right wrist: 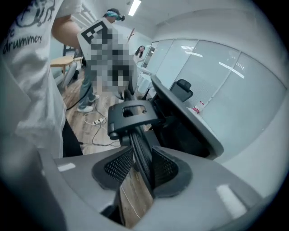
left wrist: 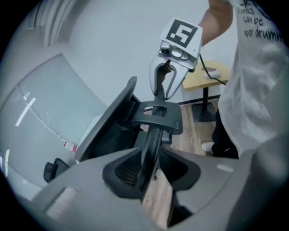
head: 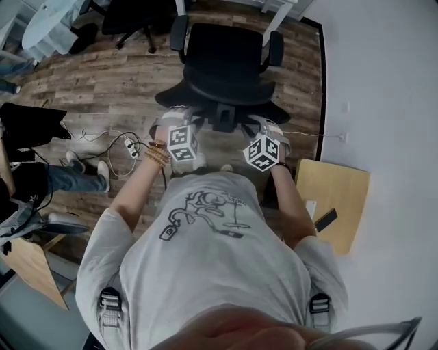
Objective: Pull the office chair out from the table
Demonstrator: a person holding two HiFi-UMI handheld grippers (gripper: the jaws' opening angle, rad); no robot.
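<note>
The black office chair (head: 226, 61) stands on the wood floor in front of me, its seat facing away. My left gripper (left wrist: 151, 169) straddles the thin top rim of the backrest (left wrist: 152, 140); floor shows through a gap beside the rim, so the pads are not pressing. My right gripper (right wrist: 141, 169) straddles the same rim (right wrist: 139, 142) on the other side of the black centre bracket (right wrist: 131, 115), also with a gap on one side. In the head view both grippers (head: 179, 124) (head: 264, 130) sit at the backrest's near edge. The right gripper (left wrist: 165, 85) shows in the left gripper view.
A small wooden table (head: 342, 188) stands at my right against the white wall, a dark flat object (head: 326, 219) on it. A power strip with cables (head: 130, 145) lies on the floor at left, near another person's legs (head: 68, 178). Another chair (head: 130, 20) stands beyond.
</note>
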